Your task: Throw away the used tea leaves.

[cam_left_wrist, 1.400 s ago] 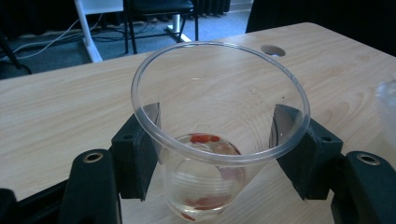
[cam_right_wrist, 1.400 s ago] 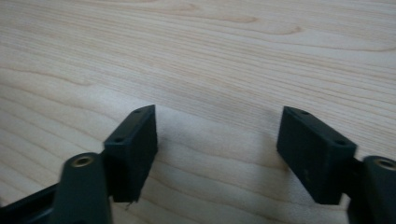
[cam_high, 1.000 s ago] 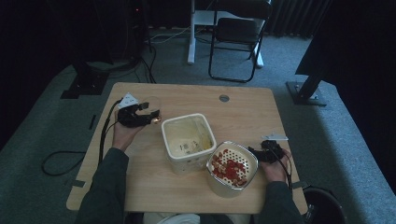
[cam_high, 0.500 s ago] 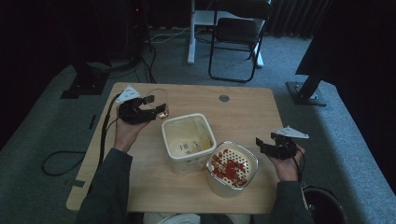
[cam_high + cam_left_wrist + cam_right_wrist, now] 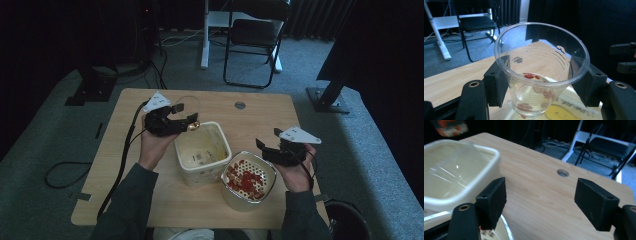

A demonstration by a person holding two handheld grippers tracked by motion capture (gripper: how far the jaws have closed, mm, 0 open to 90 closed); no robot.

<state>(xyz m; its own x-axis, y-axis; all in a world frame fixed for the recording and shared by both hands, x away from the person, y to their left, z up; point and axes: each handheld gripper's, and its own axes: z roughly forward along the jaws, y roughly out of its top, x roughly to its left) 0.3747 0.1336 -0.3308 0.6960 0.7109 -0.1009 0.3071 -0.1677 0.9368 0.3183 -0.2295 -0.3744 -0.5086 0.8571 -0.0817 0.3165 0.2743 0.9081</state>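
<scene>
Wooden counter spreads before you, pale and rectangular, with a small round cable hole near its far edge. Beyond it sits a black folding chair on grey carpet.

At the counter's middle stands a cream square tub, open at the top. Touching its near right corner is a white round colander bowl holding a heap of small red pieces, perhaps berries or chopped pepper; you cannot tell which from above.

Your left tongs are raised over the tub's far left corner, and they are clamped on a clear plastic cup. In the left gripper view, the 2 black pads press the cup's sides just under its rim, keeping it nearly upright. A little clear liquid and a few red bits lie at its bottom, and the tub lies directly beneath. That placement suggests you hold it there so the contents can go into the tub without spilling on the counter.

Your right tongs hover just right of the colander, lifted off the counter. Their jaws stand wide with nothing between them and have just been opening a little further. They seem parked clear to leave room for the left hand's work.
</scene>
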